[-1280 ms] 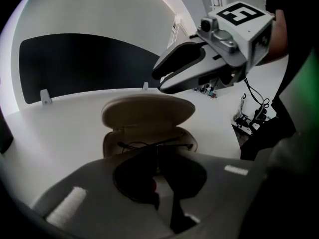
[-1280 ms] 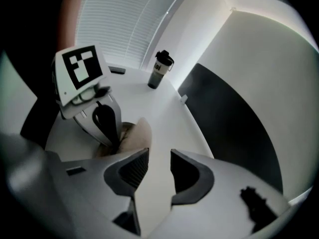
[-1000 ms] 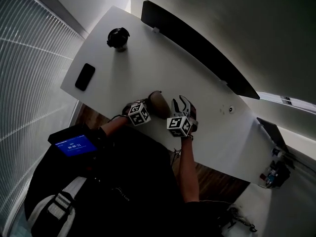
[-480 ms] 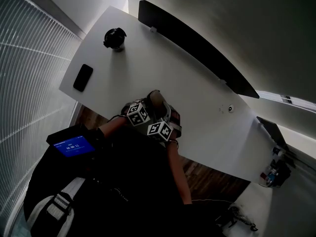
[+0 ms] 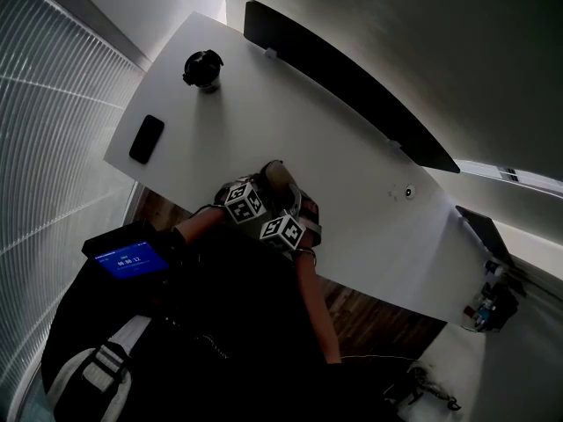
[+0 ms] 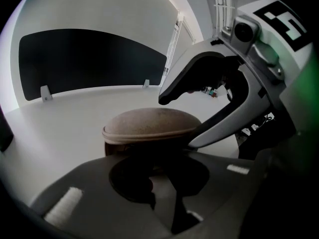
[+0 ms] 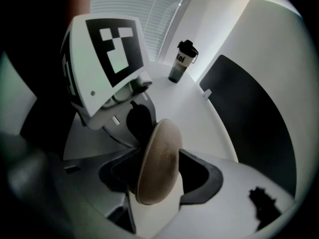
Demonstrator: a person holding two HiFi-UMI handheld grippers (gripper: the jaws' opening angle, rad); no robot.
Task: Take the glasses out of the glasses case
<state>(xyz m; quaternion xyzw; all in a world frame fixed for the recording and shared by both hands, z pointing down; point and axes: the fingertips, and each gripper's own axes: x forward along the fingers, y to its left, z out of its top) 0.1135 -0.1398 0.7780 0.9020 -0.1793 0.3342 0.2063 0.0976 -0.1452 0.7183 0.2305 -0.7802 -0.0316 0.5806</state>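
Observation:
The brown oval glasses case [image 5: 280, 181] lies near the front edge of the white table [image 5: 352, 165]. I see no glasses. My left gripper [image 5: 264, 192] stays at the case's near end. In the left gripper view its jaws [image 6: 159, 183] close round the low dark end of the case [image 6: 152, 122]. My right gripper [image 5: 290, 207] points steeply down over the case. Its jaws have just been opening. They now stand wide, one on each side of the case [image 7: 159, 158], and the pads are not pressing on it. The right gripper's fingers [image 6: 222, 123] flank the domed lid.
A black phone [image 5: 146, 139] lies at the table's left end and a dark lidded cup [image 5: 203, 69] stands at the far left corner. A long black divider panel [image 5: 352, 86] runs along the table's back edge. Window blinds hang on the left.
My right gripper has swung left from beside the case to right over it, close to the left gripper. The left gripper and the case have stayed where they were.

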